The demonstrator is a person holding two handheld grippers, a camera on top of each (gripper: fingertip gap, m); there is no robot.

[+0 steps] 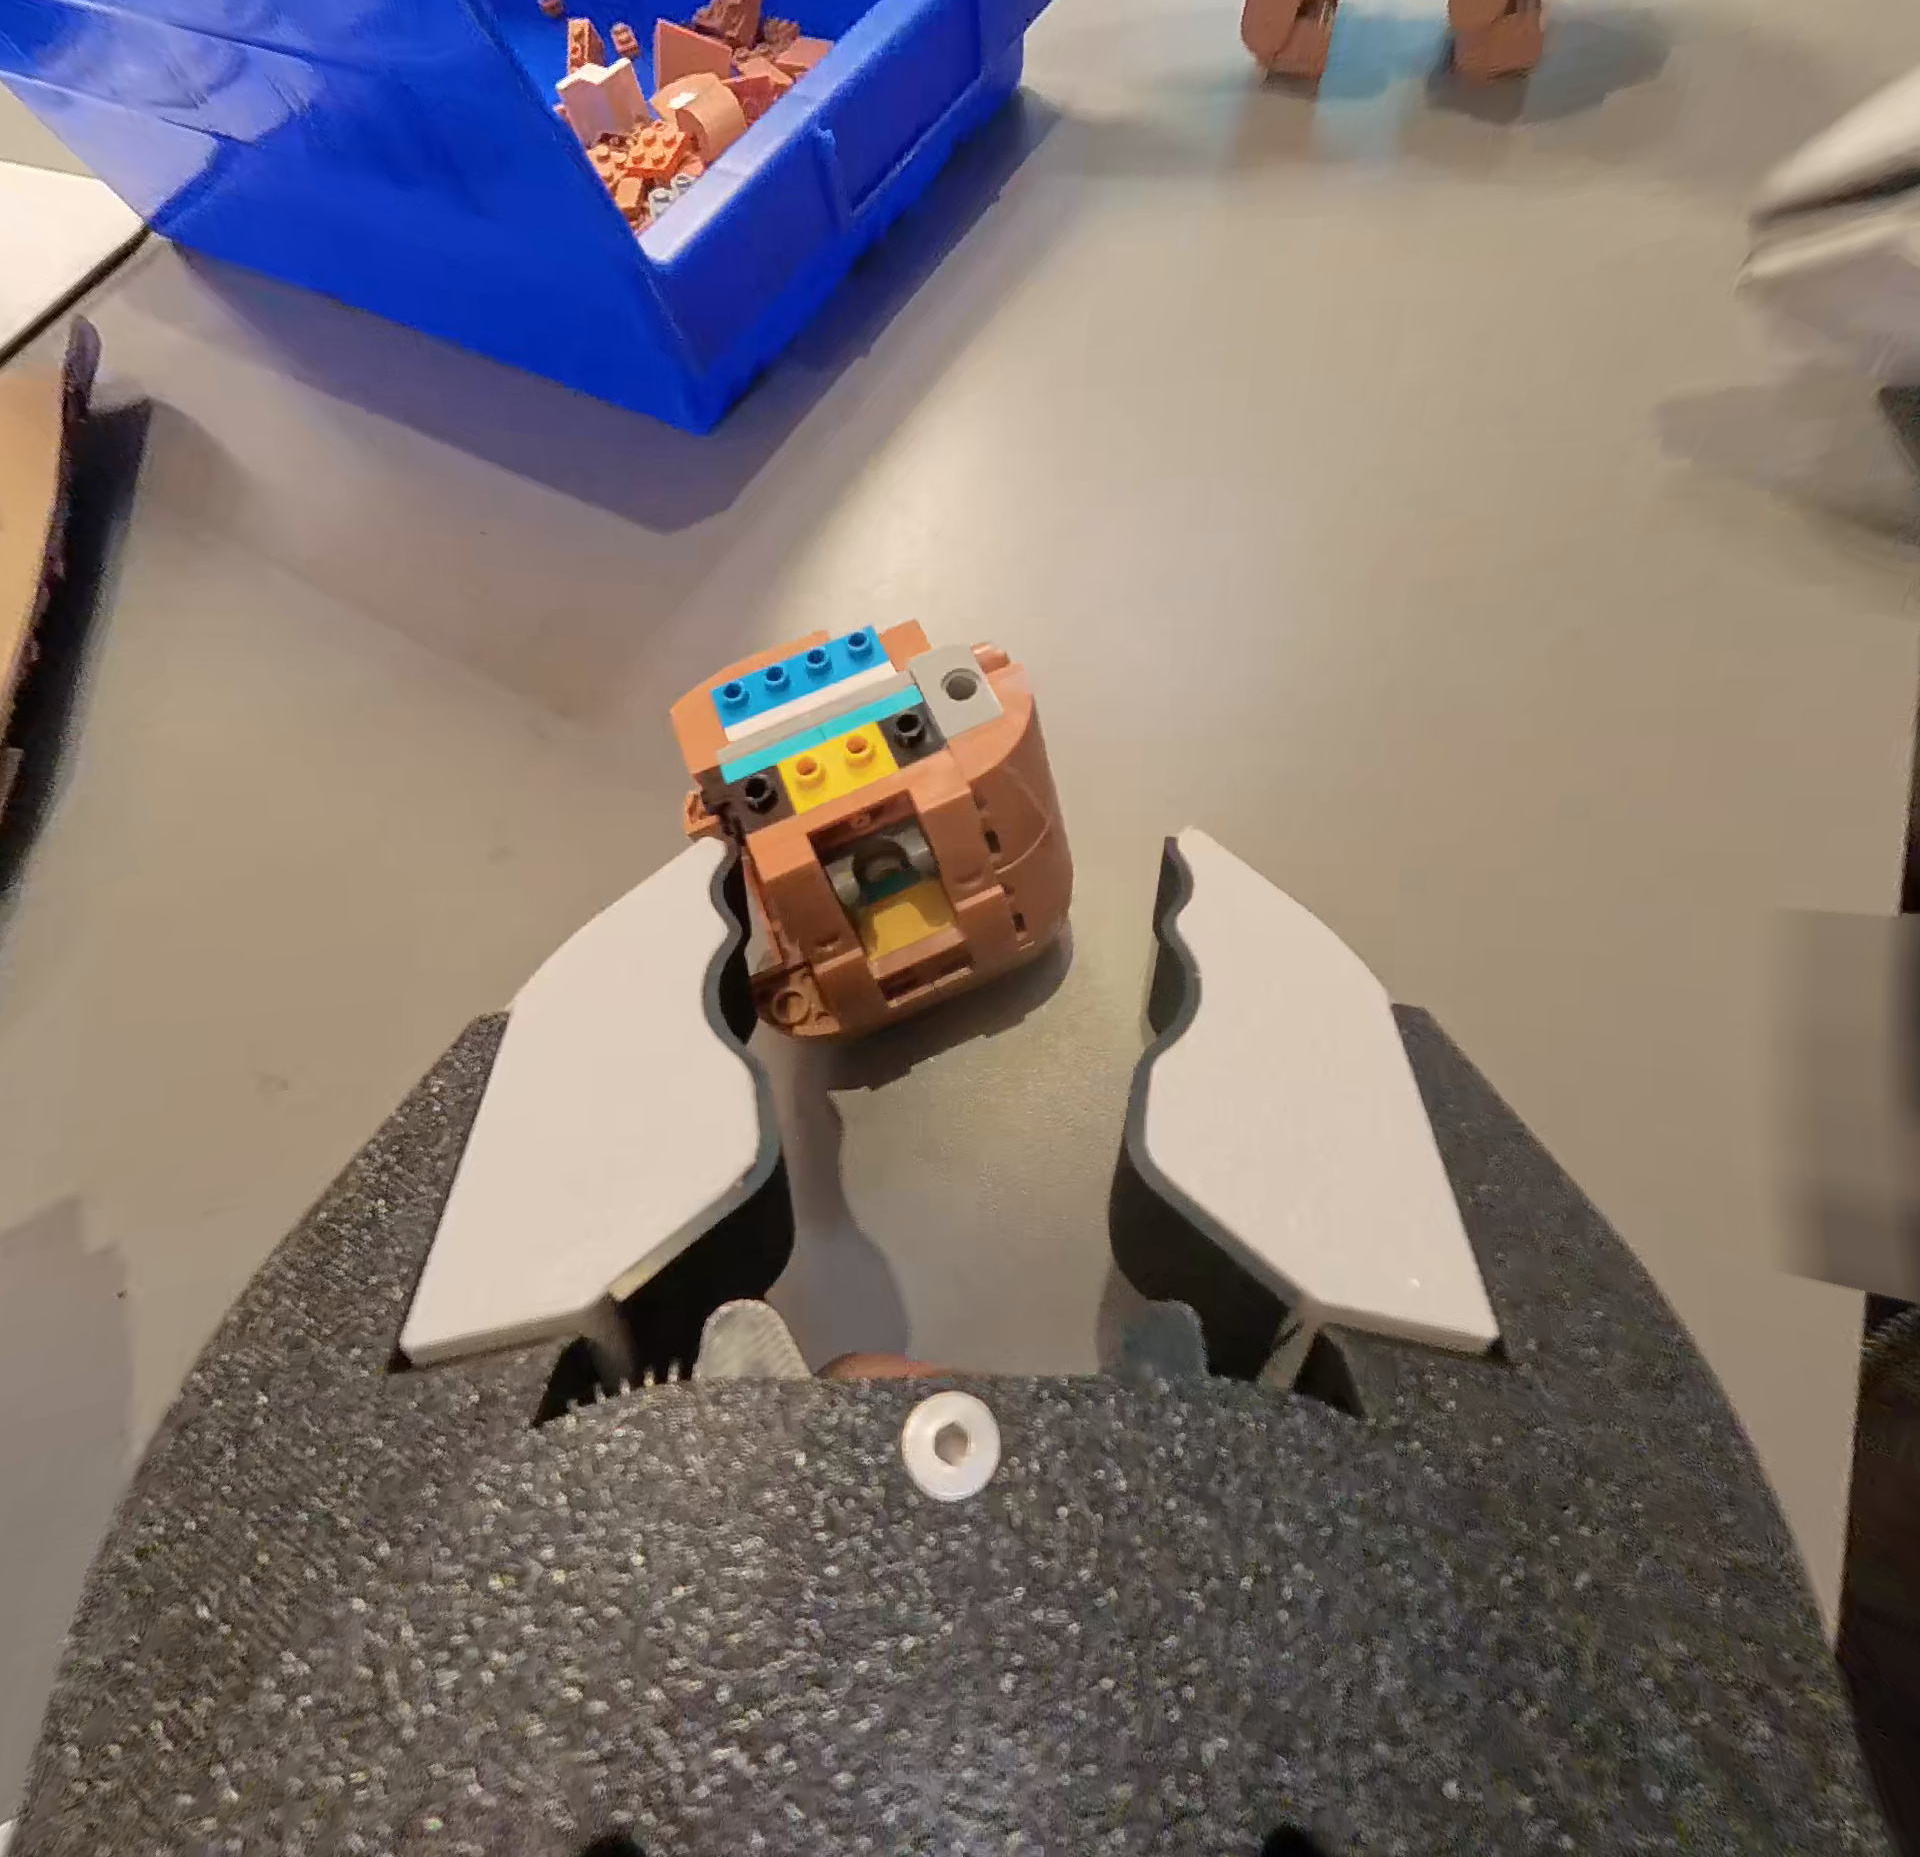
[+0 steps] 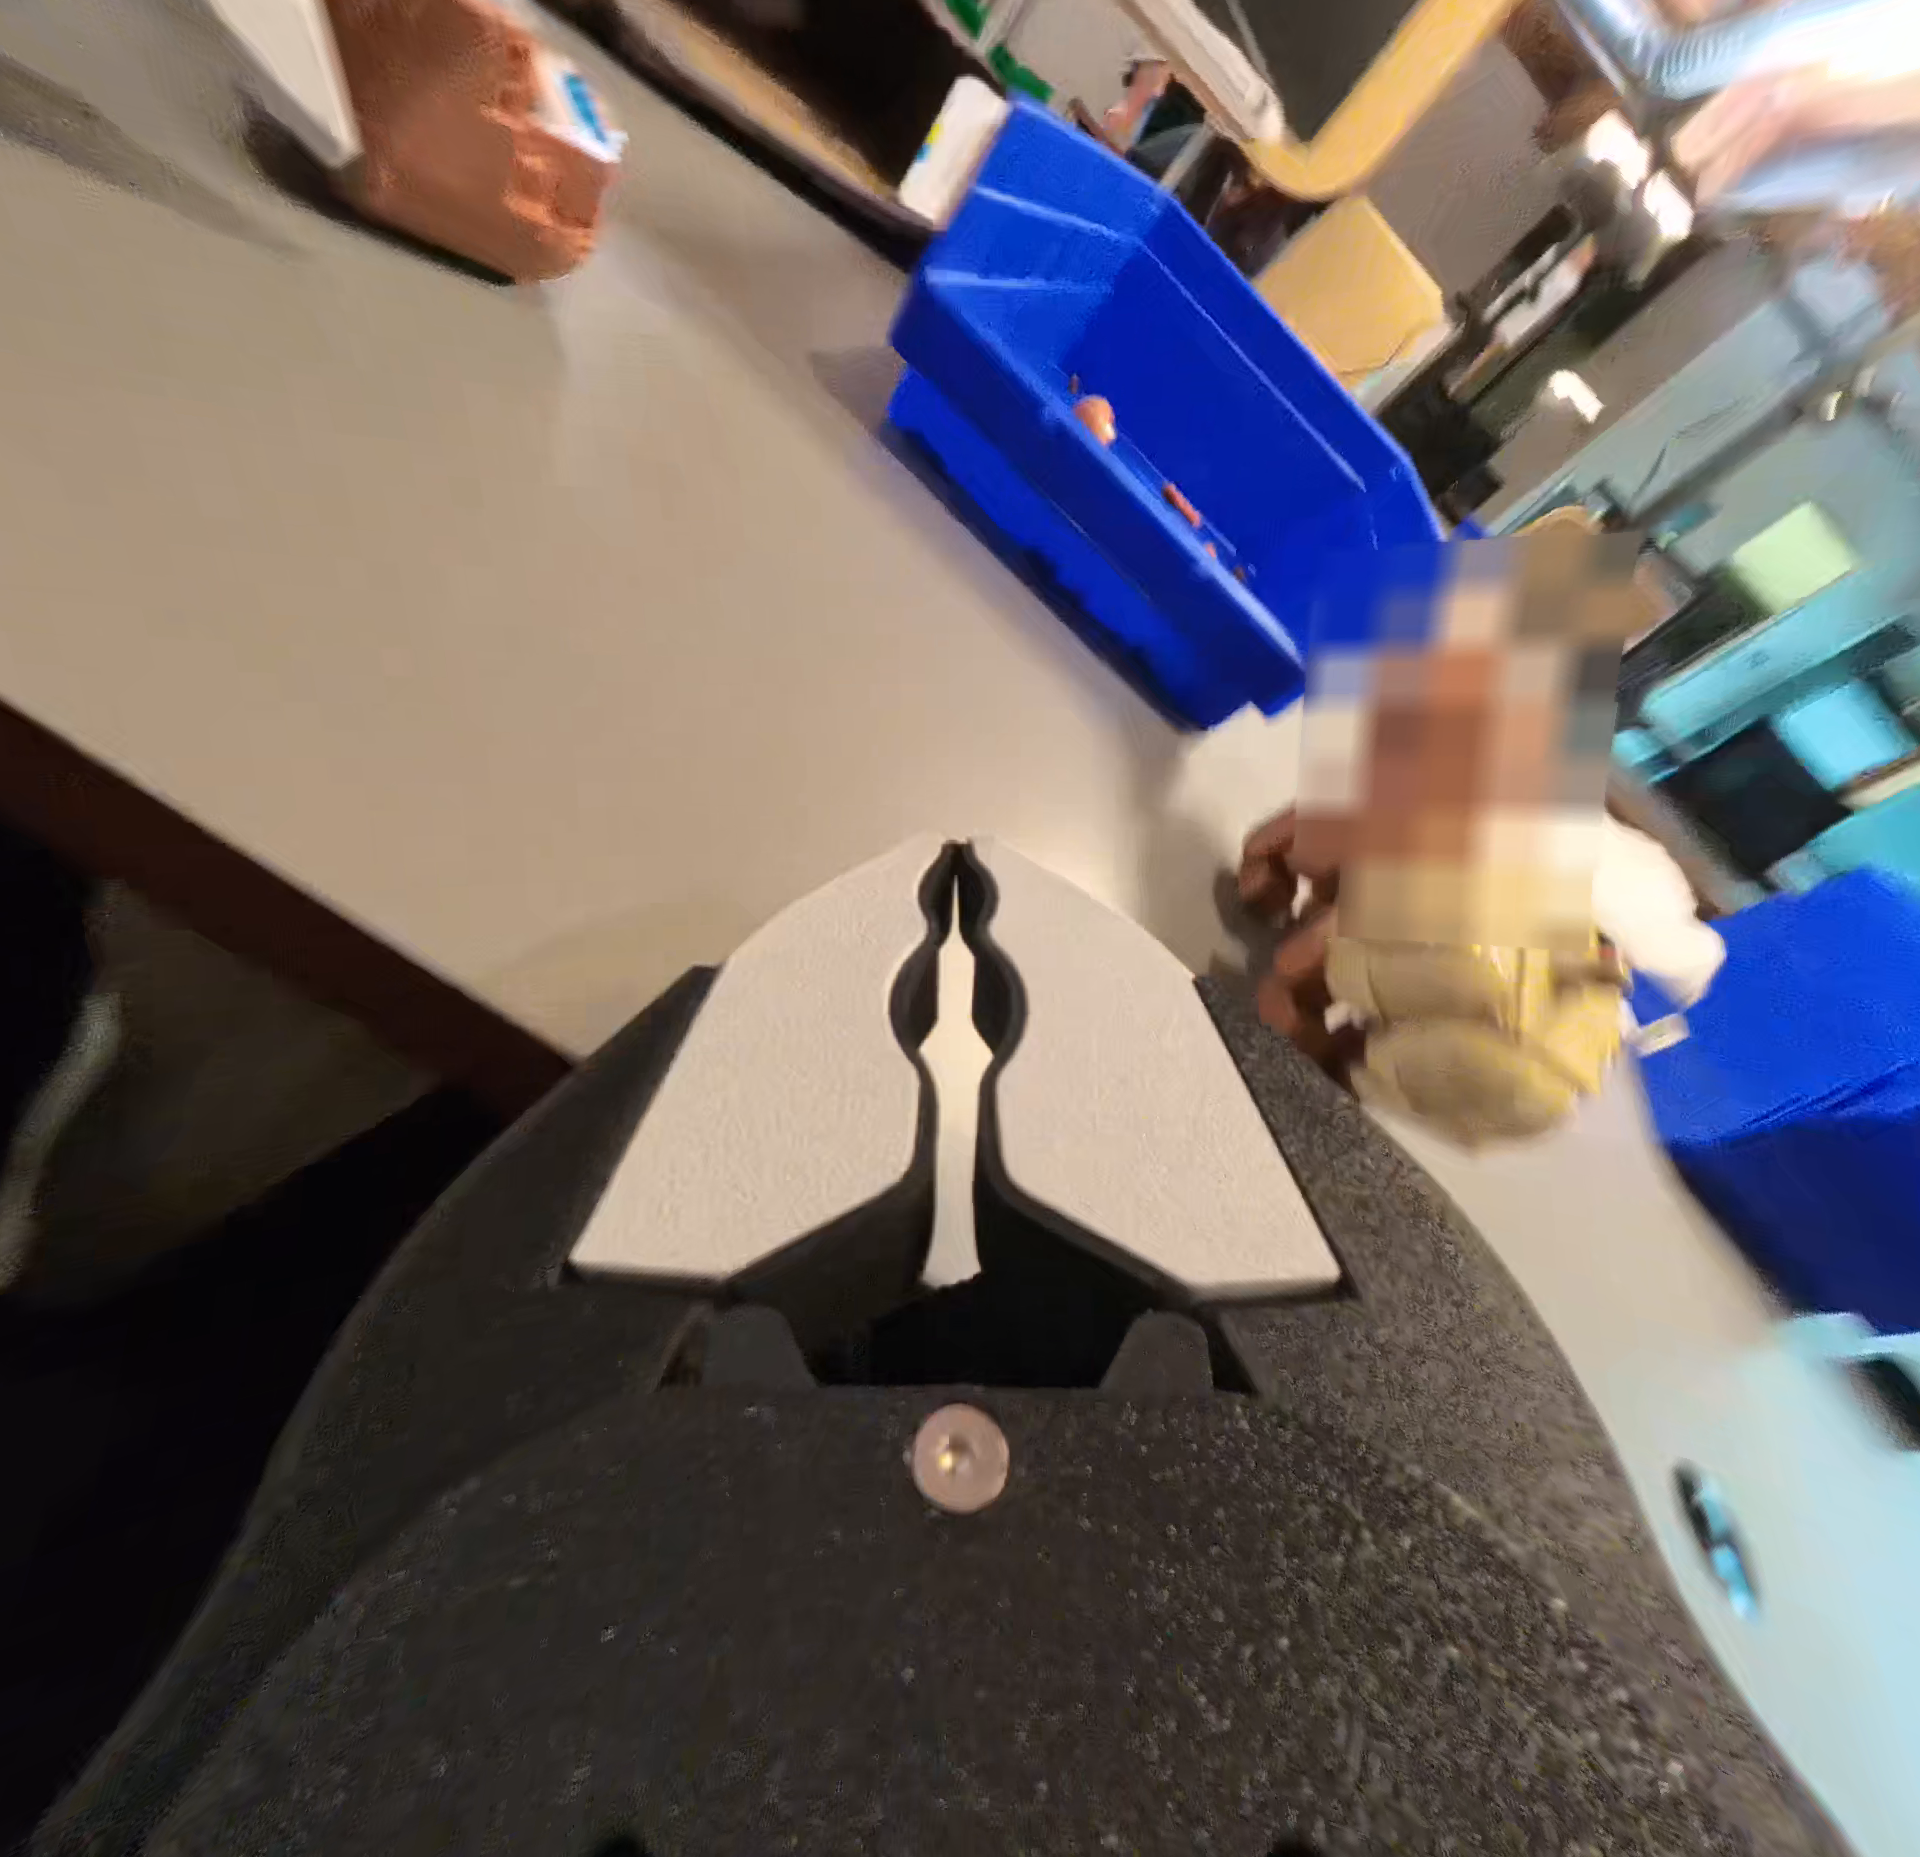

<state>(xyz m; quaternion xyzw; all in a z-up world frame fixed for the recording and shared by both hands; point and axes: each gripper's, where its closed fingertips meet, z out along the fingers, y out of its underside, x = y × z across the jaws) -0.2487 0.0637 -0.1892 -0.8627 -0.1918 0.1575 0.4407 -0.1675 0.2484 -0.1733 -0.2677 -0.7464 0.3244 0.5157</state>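
Observation:
A brown toy-brick block (image 1: 883, 841) with blue, yellow and grey studs on top lies on the grey table. My left gripper (image 1: 951, 851) is open around its near end; the left fingertip (image 1: 707, 872) touches its side, and the right one stands apart. My right gripper (image 2: 961, 851) is shut and empty, tilted over the table near its edge. In the right wrist view the brown block (image 2: 468, 114) shows blurred at the far left, next to a grey finger of the other gripper. The right gripper shows as a grey blur (image 1: 1839, 228) at the right of the left wrist view.
A blue bin (image 1: 499, 176) holding several brown bricks stands at the back left, also in the right wrist view (image 2: 1122, 436). A brown brick figure's legs (image 1: 1392, 10) stand at the back; a beige and brown figure (image 2: 1455, 997) stands at the right. Another blue bin (image 2: 1808, 1101) sits beyond it.

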